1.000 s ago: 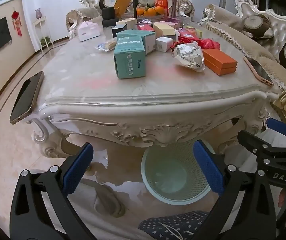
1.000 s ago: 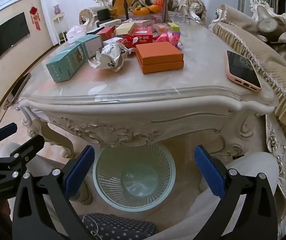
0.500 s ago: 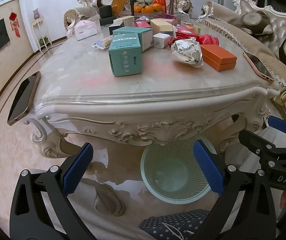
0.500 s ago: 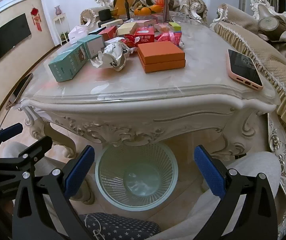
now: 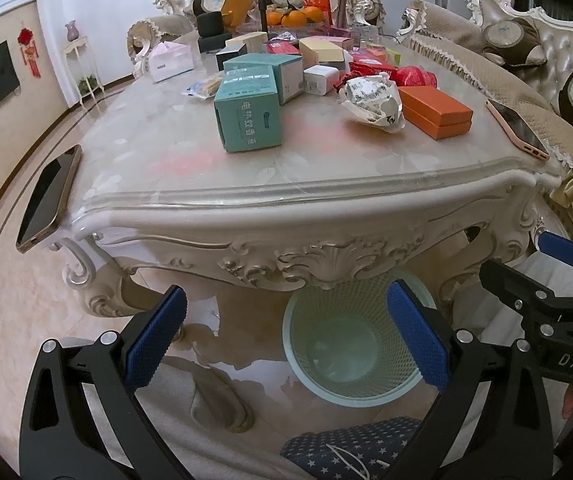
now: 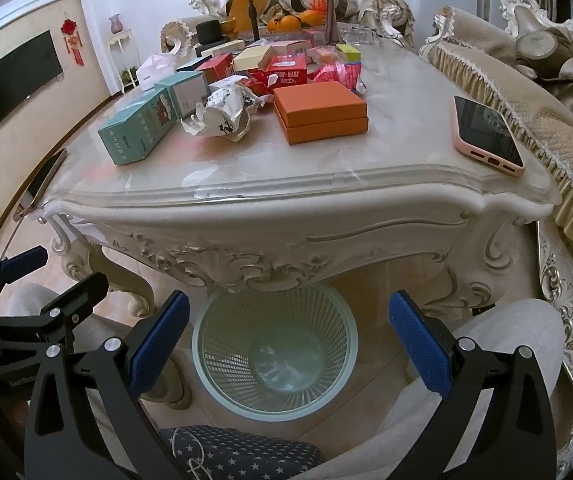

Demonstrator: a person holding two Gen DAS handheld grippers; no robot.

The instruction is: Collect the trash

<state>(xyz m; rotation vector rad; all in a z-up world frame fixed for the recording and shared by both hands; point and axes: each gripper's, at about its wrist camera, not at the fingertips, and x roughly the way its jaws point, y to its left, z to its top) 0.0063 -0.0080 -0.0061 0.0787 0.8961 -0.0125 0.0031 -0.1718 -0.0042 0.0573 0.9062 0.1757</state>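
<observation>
Both grippers sit low in front of the surface [image 5: 190, 168], w/ nothing between their fingers; left gripper [image 5: 286, 336] jaws wide apart, right gripper [image 6: 288, 338] the same; each shows at the edge of the other's view. Mesh bin [image 6: 274, 354] stands on the floor under the surface's near edge, framed between the blue pads. Crumpled paper wad [image 5: 370, 98] lies mid-surface, touching or just beside an orange box [image 5: 436, 114] on its right; teal carton [image 5: 246, 110] stands to its left, apart from it. More boxes and red wrappers crowd behind. Pink phone [image 6: 486, 134] near the right corner; gold phone [image 5: 48, 198] overhangs the left edge.
</observation>
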